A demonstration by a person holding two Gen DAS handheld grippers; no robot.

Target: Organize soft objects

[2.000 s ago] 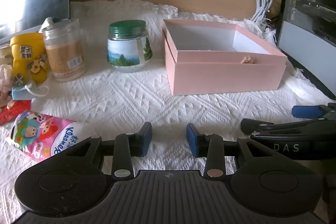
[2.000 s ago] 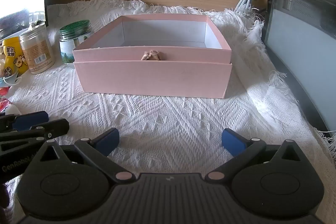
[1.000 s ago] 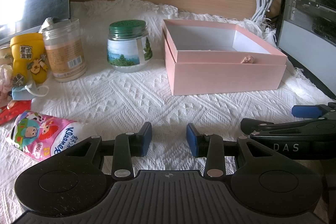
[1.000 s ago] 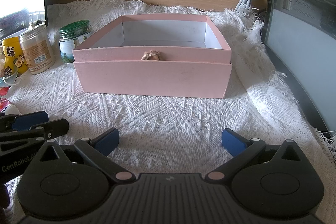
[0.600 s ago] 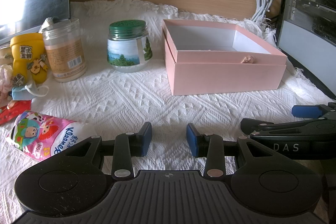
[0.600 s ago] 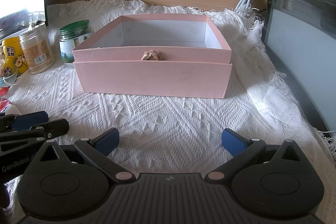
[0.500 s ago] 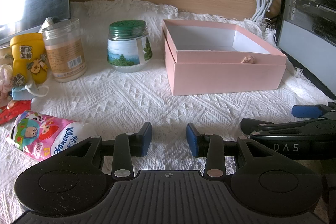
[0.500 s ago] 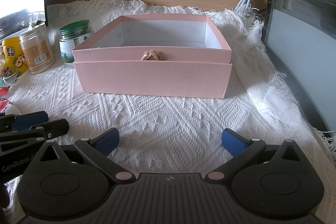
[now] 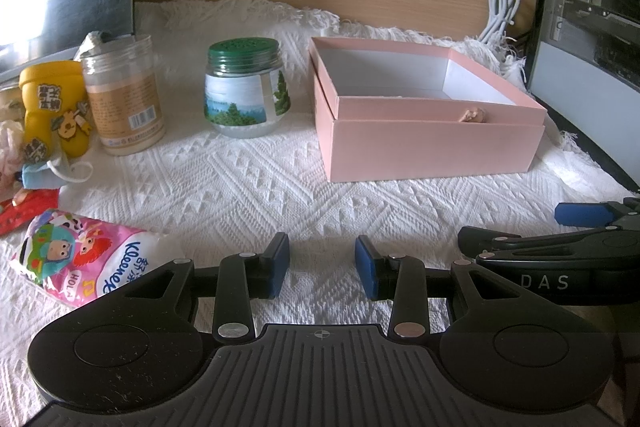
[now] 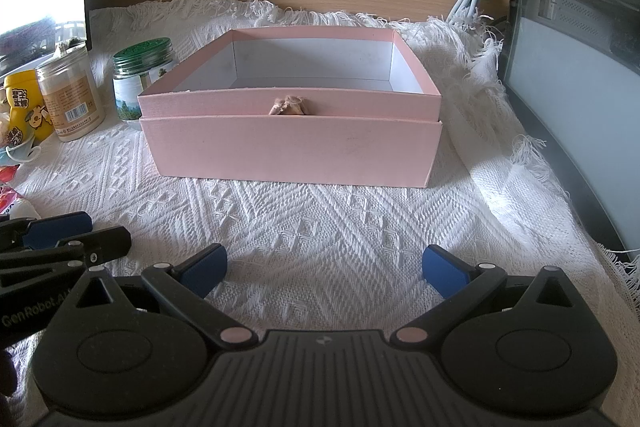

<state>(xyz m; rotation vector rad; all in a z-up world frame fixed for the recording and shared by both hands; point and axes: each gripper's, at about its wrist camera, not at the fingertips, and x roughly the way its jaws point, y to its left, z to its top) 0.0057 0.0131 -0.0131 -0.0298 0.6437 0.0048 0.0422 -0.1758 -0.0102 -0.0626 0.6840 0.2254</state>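
Tissue pack (image 9: 82,263) was seen lying on the counter (image 9: 256,187), left of the left tongs (image 9: 322,263), well apart from the open pink box (image 10: 292,131); both tongs were held apart and empty, right tongs (image 10: 324,269) wider; nothing was yet gathered; a leftward reach is judged needed.

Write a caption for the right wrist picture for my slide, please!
Open right gripper hovers over the white cloth, facing an empty pink box.
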